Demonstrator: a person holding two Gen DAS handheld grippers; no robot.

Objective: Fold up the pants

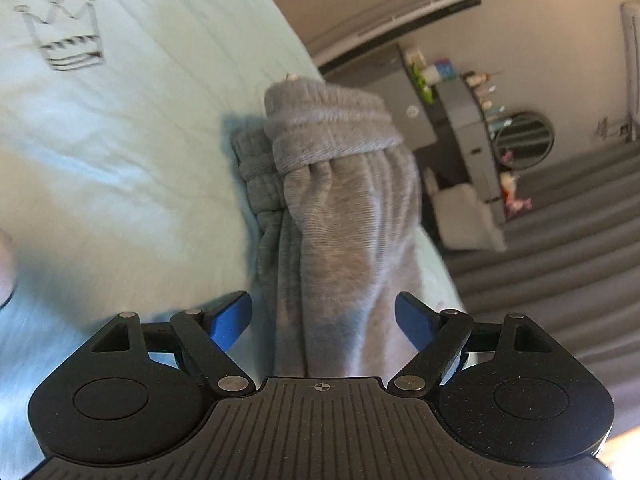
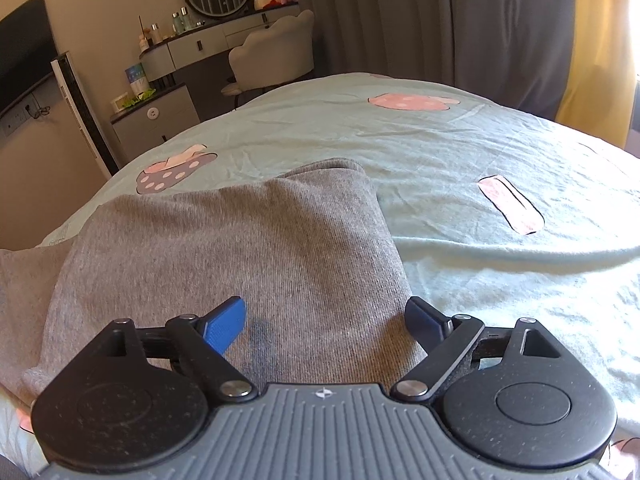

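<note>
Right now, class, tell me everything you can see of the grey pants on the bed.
The grey pants look like soft ribbed knit, already folded into layers. They lie on the pale green bedsheet. The gathered elastic waistband is at the far end in the left view. Both the left claw and right claw are open over the fabric.

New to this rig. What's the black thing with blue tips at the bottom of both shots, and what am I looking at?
That is a hand-held two-finger gripper; a person carries one in each hand, and a fisheye camera on each looks forward along its fingers. The left wrist view shows the left gripper, open, with the bunched waistband end of the gray pants running between its fingers, nothing pinched. The right wrist view shows the right gripper, also open, over a flat folded part of the same pants, holding nothing. The pants lie on a bed with a light blue printed sheet. A dressing table stands behind.
</note>
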